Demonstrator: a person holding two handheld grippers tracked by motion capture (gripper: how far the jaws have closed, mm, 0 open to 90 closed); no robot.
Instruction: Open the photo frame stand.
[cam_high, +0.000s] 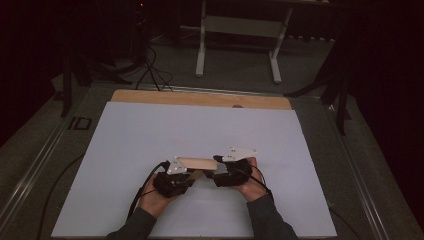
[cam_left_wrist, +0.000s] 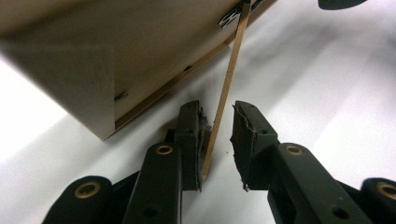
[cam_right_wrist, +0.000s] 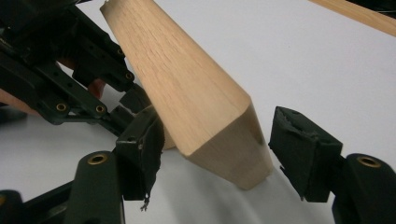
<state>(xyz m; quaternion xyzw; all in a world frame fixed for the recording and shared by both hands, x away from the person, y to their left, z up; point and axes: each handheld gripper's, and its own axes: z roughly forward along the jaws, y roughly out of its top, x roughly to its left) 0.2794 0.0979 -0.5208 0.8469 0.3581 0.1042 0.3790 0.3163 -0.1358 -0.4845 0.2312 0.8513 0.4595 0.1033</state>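
A pale wooden box is held off the white sheet between my two grippers, near the front middle. My left gripper reaches it from the left and my right gripper from the right. In the left gripper view a thin hinged wooden panel hangs edge-on from the box between the jaws of my left gripper. One pad touches the panel and the other stands apart, so it is open. My right gripper straddles the box's end, with a gap at the right pad.
The white sheet covers a wooden tabletop whose bare far edge shows behind it. A white desk frame and cables are on the floor beyond. Metal rails run along both sides of the table.
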